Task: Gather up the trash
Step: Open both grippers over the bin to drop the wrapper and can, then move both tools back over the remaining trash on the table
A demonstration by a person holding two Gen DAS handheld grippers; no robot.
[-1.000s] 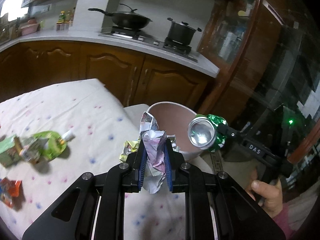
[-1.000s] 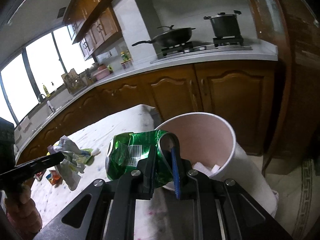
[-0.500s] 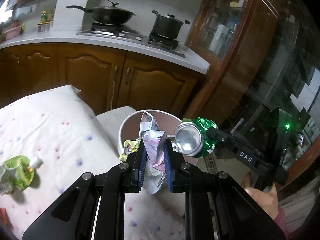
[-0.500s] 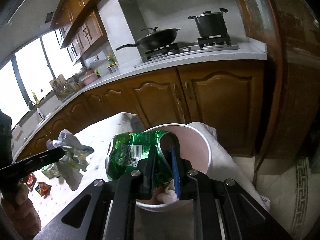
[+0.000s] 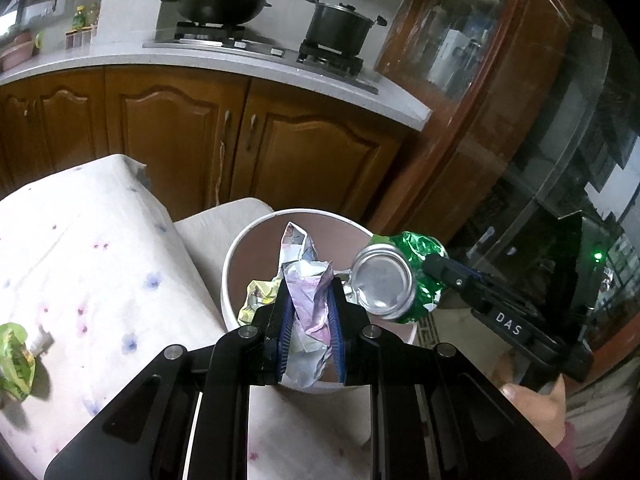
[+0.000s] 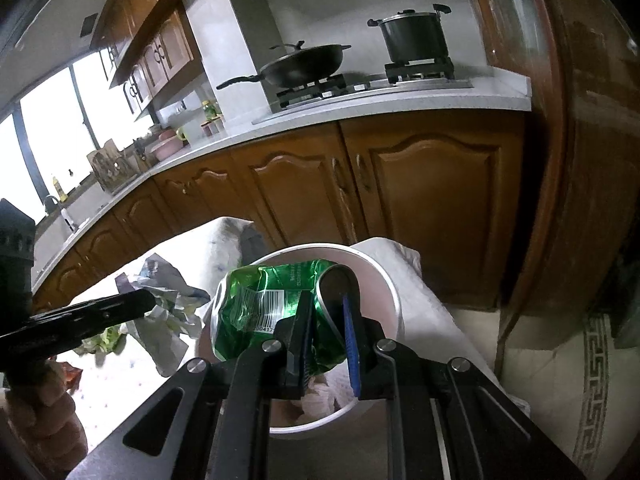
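My left gripper (image 5: 310,312) is shut on a crumpled paper wrapper (image 5: 308,292), held over the near rim of the white round bin (image 5: 232,252). The right gripper (image 6: 328,320) is shut on a crushed green can (image 6: 260,300), which hangs over the same bin (image 6: 394,300). In the left wrist view the can (image 5: 384,284) shows its silver end at the bin's right rim. Seen from the right wrist, the wrapper (image 6: 168,308) sits left of the can. Crumpled paper (image 6: 320,392) lies inside the bin.
A table under a white dotted cloth (image 5: 92,256) lies at left, with a green pouch (image 5: 16,356) on it. Wooden cabinets (image 5: 180,128) and a counter with a wok (image 5: 216,2) and a pot (image 5: 340,26) stand behind. A dark wood-and-glass cabinet (image 5: 500,80) is at right.
Both grippers have carried their loads away from the table to over the bin. The bin now sits nearer and more centred in both views, and most of the table trash has slid out of sight.
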